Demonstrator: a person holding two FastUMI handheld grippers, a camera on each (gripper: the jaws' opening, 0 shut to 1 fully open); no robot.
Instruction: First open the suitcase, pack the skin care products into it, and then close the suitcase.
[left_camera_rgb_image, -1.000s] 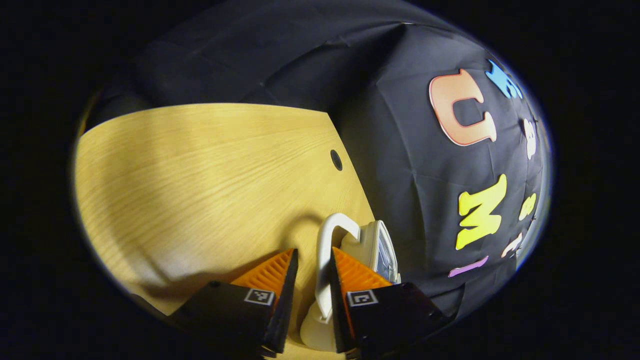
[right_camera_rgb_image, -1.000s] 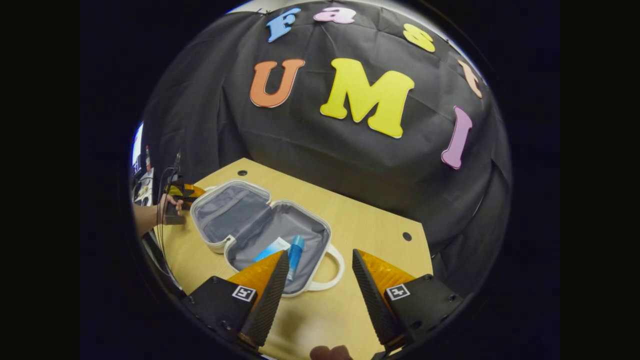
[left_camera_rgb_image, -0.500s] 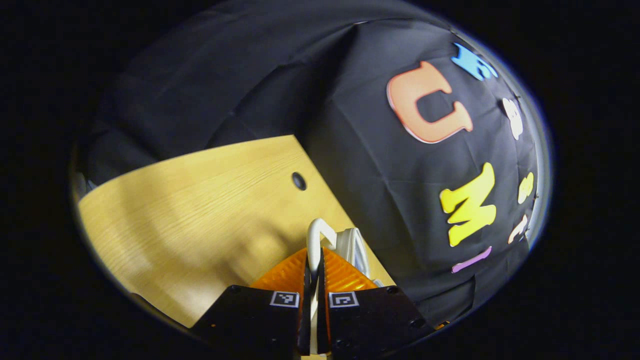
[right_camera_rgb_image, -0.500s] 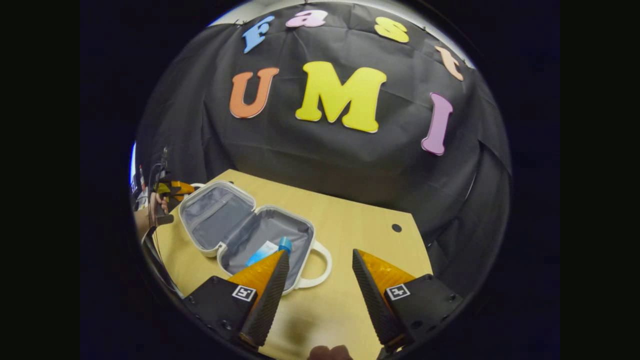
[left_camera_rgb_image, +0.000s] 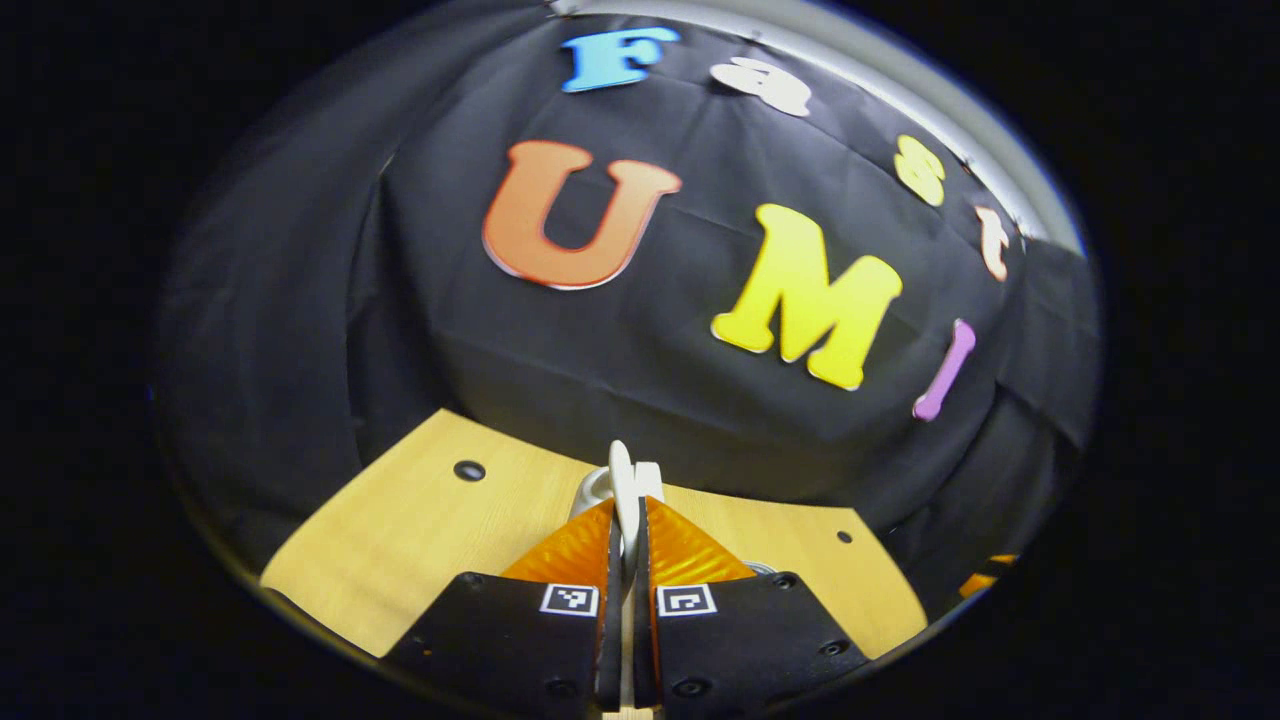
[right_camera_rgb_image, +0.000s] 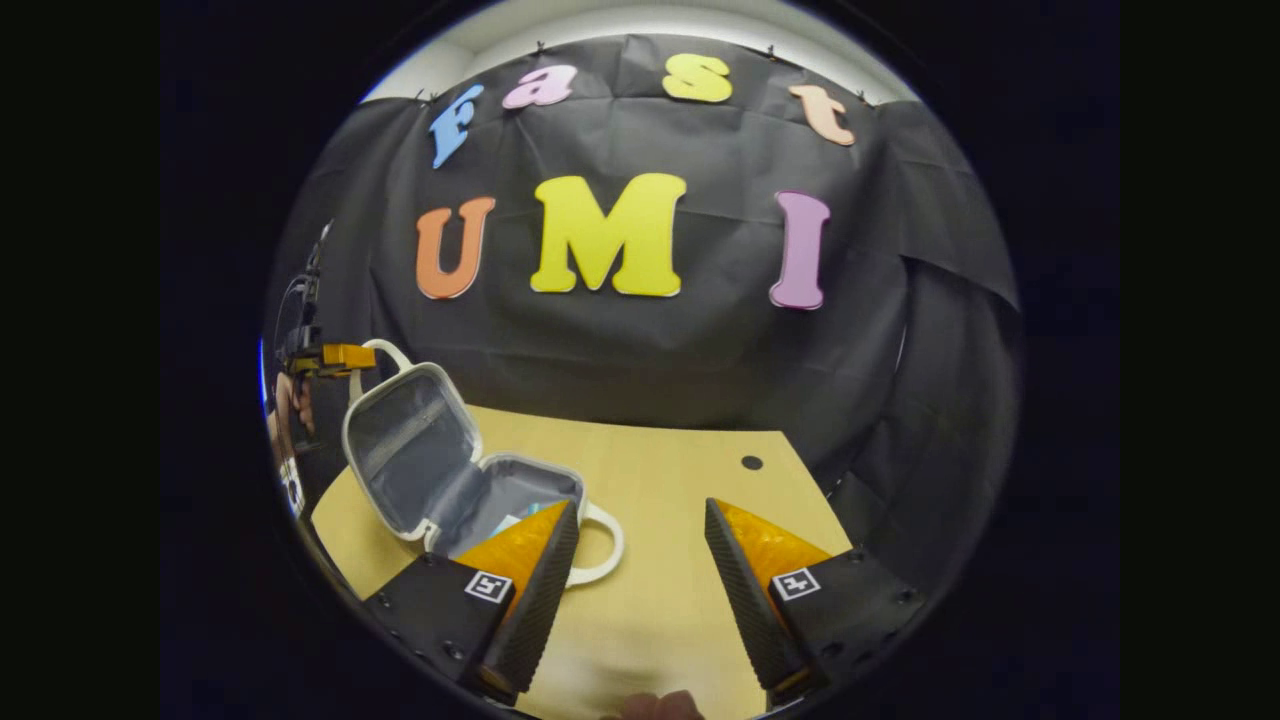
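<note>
My left gripper (left_camera_rgb_image: 628, 545) stays clamped on the lid handle (left_camera_rgb_image: 622, 480), both fingers (left_camera_rgb_image: 570, 545) pressing it, and has swung it up: the lid (right_camera_rgb_image: 405, 450) that lay flat a second ago now stands tilted over the suitcase (right_camera_rgb_image: 500, 490) on the bench (right_camera_rgb_image: 670, 480). A blue tube (right_camera_rgb_image: 515, 520) lies inside. My right gripper (right_camera_rgb_image: 640, 560) hangs wide open, empty, above the bench.
</note>
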